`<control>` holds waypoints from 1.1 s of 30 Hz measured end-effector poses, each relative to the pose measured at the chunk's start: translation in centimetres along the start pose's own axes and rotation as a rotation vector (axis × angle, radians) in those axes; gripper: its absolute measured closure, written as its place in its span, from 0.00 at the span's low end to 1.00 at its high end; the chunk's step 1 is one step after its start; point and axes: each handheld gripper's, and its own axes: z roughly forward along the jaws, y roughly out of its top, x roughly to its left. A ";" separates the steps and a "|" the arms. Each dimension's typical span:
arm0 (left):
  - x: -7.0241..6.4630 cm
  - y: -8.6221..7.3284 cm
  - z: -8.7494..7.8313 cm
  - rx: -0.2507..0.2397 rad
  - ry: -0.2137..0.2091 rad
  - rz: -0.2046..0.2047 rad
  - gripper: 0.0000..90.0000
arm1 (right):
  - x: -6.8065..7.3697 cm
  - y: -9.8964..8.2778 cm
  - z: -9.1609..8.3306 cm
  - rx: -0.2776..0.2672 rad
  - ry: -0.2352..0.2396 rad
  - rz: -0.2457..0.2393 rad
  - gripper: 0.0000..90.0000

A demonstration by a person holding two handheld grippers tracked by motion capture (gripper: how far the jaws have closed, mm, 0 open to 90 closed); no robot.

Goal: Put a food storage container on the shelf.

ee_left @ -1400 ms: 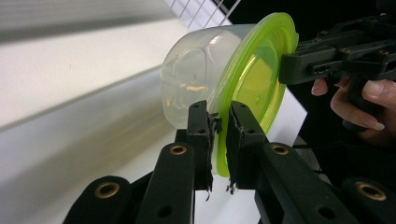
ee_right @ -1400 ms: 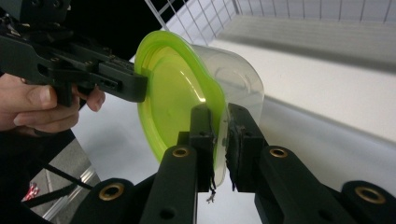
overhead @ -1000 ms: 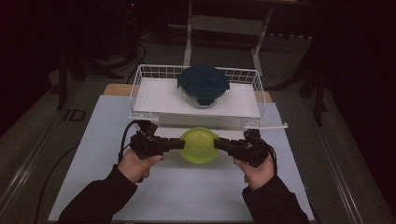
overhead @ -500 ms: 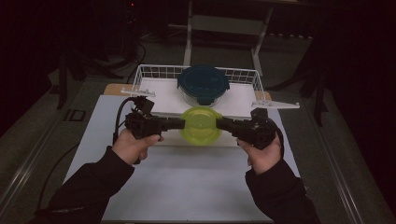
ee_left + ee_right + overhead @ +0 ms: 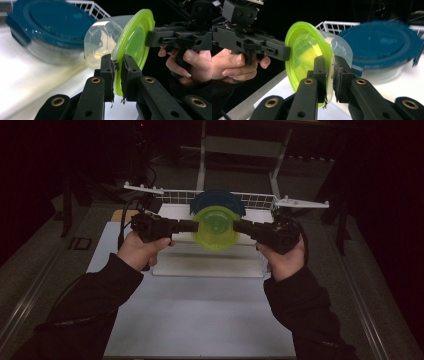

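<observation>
High view
Green-lid tub (image 5: 216, 227): up in the air between the two grippers, tipped so its lid faces the person.
Left gripper (image 5: 192, 225): held in the left hand (image 5: 141, 249), touching the left edge of the lid.
Right gripper (image 5: 239, 226): held in the right hand (image 5: 283, 259), touching the right edge of the lid.
Blue-lid tub (image 5: 218, 200): just behind the green-lid tub, in the white wire basket (image 5: 260, 200).
White mat (image 5: 200, 315): flat on the table, under the arms.

Left gripper view
Left gripper (image 5: 118, 75): jaws squeezed tight on the bottom edge of the green lid (image 5: 135, 42).
Clear bowl part (image 5: 102, 42): sticks out to the left of the lid.
Blue-lid tub (image 5: 50, 22): behind, looks blurry.
Right gripper (image 5: 160, 38): touching the far edge of the lid, with the hand (image 5: 185, 63) below.

Right gripper view
Right gripper (image 5: 331, 77): jaws squeezed tight on the edge of the green lid (image 5: 304, 52).
Left gripper (image 5: 285, 53): on the other edge of the lid, held by the hand (image 5: 237, 65).
Blue-lid tub (image 5: 379, 42): to the right, near the wire basket (image 5: 334, 26).
</observation>
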 end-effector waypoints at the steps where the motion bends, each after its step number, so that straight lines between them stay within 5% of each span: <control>1: 0.0 0.8 0.0 -0.013 0.002 0.010 0.89 | 0.0 0.9 0.0 -0.012 -0.007 -0.003 0.91; 13: 1.7 4.4 1.8 -0.021 0.019 -0.026 0.89 | -2.4 4.3 1.0 -0.021 -0.057 0.024 0.90; 23: 3.8 5.0 3.1 -0.003 0.006 -0.103 0.89 | -3.9 5.2 2.4 0.022 -0.082 0.061 0.90; 33: 4.4 5.5 3.8 -0.042 -0.009 -0.109 0.86 | -5.4 5.6 3.1 0.029 -0.083 0.111 0.88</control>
